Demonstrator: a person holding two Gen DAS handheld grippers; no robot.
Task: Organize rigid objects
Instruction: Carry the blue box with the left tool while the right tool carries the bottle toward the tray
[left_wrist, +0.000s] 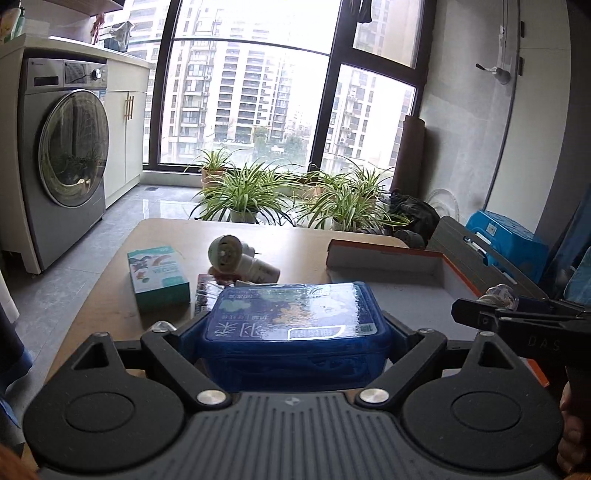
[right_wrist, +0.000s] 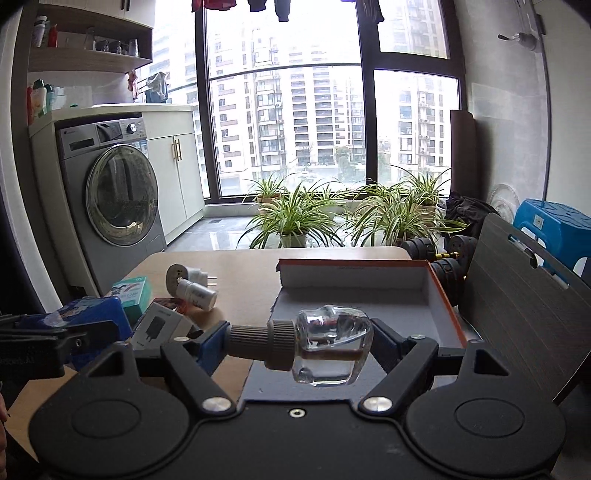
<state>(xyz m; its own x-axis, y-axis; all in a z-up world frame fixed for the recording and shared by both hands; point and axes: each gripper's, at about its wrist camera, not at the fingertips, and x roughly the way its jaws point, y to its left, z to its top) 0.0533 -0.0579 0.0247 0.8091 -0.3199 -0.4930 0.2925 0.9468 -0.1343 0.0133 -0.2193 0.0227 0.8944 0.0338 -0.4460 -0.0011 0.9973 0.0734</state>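
Note:
In the left wrist view my left gripper (left_wrist: 295, 326) is shut on a blue plastic box (left_wrist: 295, 314) with a printed lid, held above the wooden table (left_wrist: 110, 306). In the right wrist view my right gripper (right_wrist: 301, 343) is shut on a clear glass bottle (right_wrist: 332, 343) lying sideways, its grey ribbed cap (right_wrist: 258, 343) against the left finger. The bottle hangs over the near part of an orange-rimmed cardboard tray (right_wrist: 351, 284) with a grey inside. Each gripper shows in the other's view: the right gripper (left_wrist: 480, 308) with the bottle (left_wrist: 498, 295), the left gripper (right_wrist: 70, 334) with the blue box (right_wrist: 92, 312).
On the table lie a teal carton (left_wrist: 159, 277), a white plug adapter with a small white bottle (left_wrist: 236, 258), and a black-and-white charger box (right_wrist: 159, 328). The tray (left_wrist: 388, 267) fills the right side. Beyond are a washing machine (right_wrist: 118, 199), potted plants (right_wrist: 295, 218), a grey slatted board (right_wrist: 524, 295), a blue stool (right_wrist: 554, 225).

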